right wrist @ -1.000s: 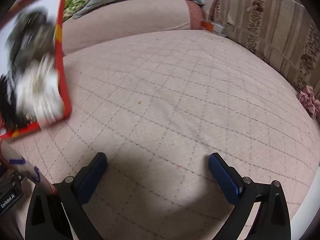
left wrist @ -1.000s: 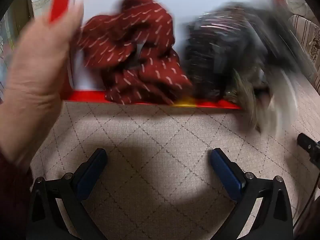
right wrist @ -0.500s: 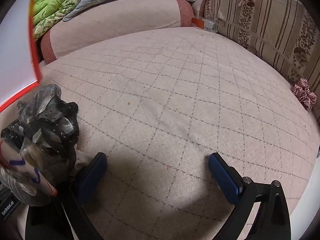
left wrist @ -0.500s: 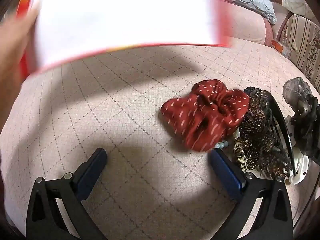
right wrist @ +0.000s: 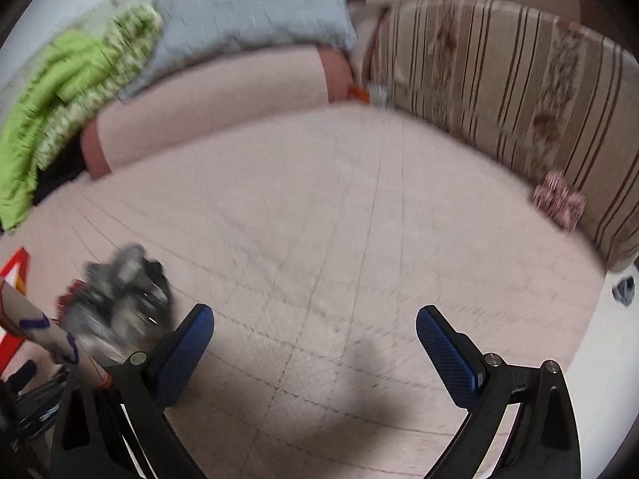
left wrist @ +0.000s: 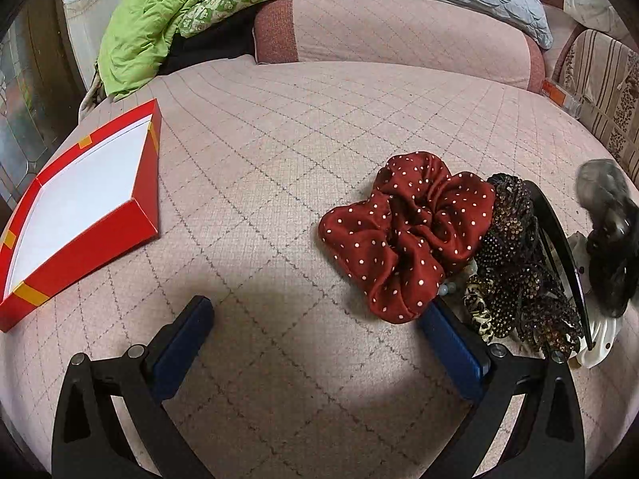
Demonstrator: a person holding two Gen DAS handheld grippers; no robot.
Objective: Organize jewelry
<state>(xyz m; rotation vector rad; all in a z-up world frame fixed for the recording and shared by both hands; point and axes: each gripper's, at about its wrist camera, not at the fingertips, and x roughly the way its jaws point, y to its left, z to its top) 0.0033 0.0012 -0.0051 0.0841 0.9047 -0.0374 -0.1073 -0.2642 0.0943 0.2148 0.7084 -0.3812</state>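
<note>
Red box [left wrist: 86, 215] now sits upright and empty on the sofa cushion [left wrist: 279, 167], far left in the left wrist view; a second ago it was tilted overhead with the accessories still inside. The hand that held it is gone from view.

Contents now lie in a heap on the cushion, well apart from the box: red polka-dot scrunchie [left wrist: 411, 231] touching a dark beaded scrunchie [left wrist: 515, 263], a black headband [left wrist: 559, 247] arching over it, a grey-black hair piece [left wrist: 611, 235] at far right, blurred.

Left tool [left wrist: 315, 327]: jaws spread wide, nothing between them; its right finger lies just under the red scrunchie's edge.

Right tool [right wrist: 315, 339]: also wide open and empty, over bare cushion. View is motion-blurred; the heap [right wrist: 120, 299] is at its lower left.

Judgement: dumping is done, sorting not yet begun. Items must go back into the box one at a time; the red scrunchie is nearest.
</note>
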